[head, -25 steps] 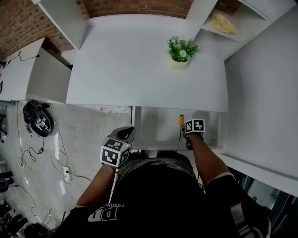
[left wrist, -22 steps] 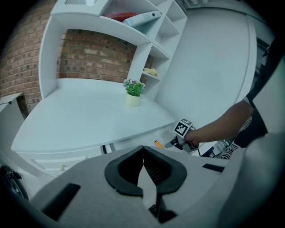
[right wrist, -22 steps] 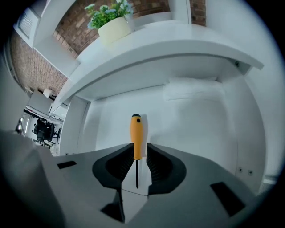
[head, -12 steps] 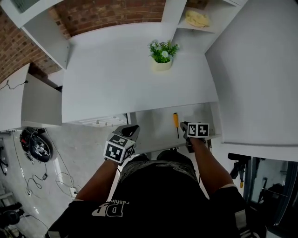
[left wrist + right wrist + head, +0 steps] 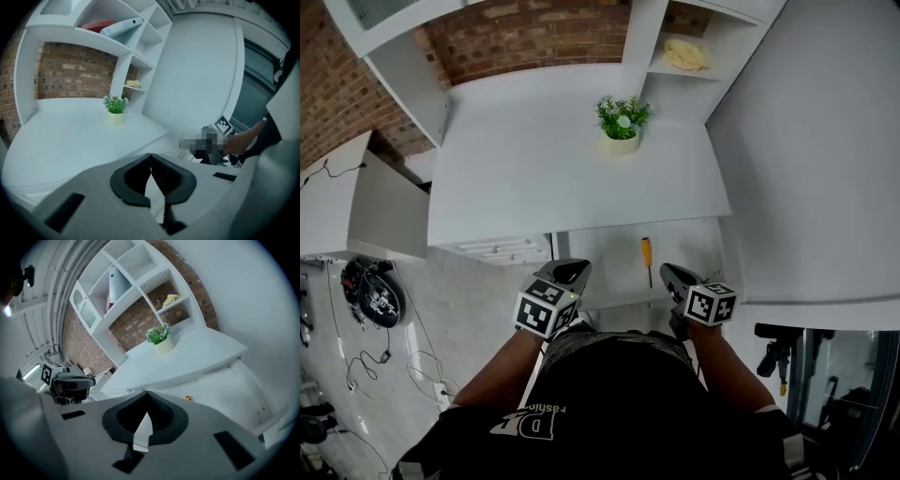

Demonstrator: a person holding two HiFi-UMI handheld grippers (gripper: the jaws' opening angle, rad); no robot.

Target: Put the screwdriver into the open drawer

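The screwdriver [image 5: 647, 262], orange-handled with a dark shaft, lies alone on the floor of the open white drawer [image 5: 609, 267] under the tabletop. Only its orange end [image 5: 188, 399] peeks over the jaws in the right gripper view. My right gripper [image 5: 668, 273] hovers above the drawer's right front part, apart from the screwdriver, jaws shut and empty. At the drawer's left front corner my left gripper [image 5: 577, 270] is also shut, its pads meeting with nothing between them. Each gripper shows in the other's view: the right one [image 5: 213, 140], the left one [image 5: 70, 383].
A small potted plant [image 5: 621, 122] stands at the back of the white table [image 5: 534, 169]. Shelves behind hold a yellow object [image 5: 686, 54]. A tall white panel [image 5: 825, 159] closes the right side. A round black device and cables [image 5: 367, 291] lie on the floor, left.
My right gripper has risen out of the drawer, away from the screwdriver, and its jaws have shut. The left gripper has lifted a little. The screwdriver has stayed in the drawer.
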